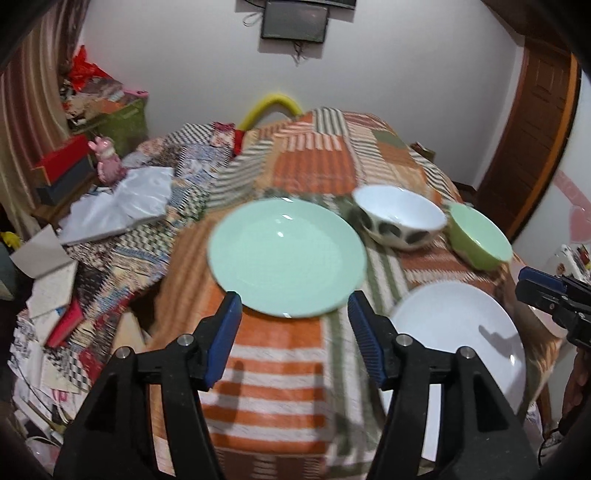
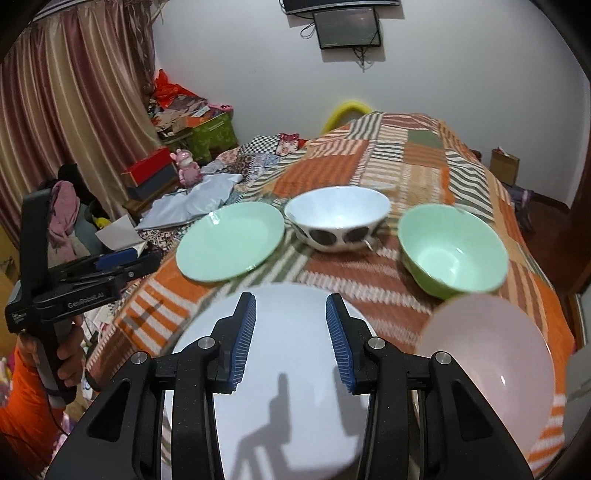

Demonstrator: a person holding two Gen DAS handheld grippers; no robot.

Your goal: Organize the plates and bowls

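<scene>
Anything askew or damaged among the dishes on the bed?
Nothing spilled or broken. The green bowl looks tipped toward the camera on the soft blanket, not level. The spotted bowl, green plate and white plate sit flat.

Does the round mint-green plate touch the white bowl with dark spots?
Apart. In the right wrist view, striped cloth shows between the mint-green plate and the spotted white bowl.

Home bedroom, patchwork bedspread (image 2: 424,147), curtains (image 2: 74,110), wall screen (image 2: 349,27)
</scene>
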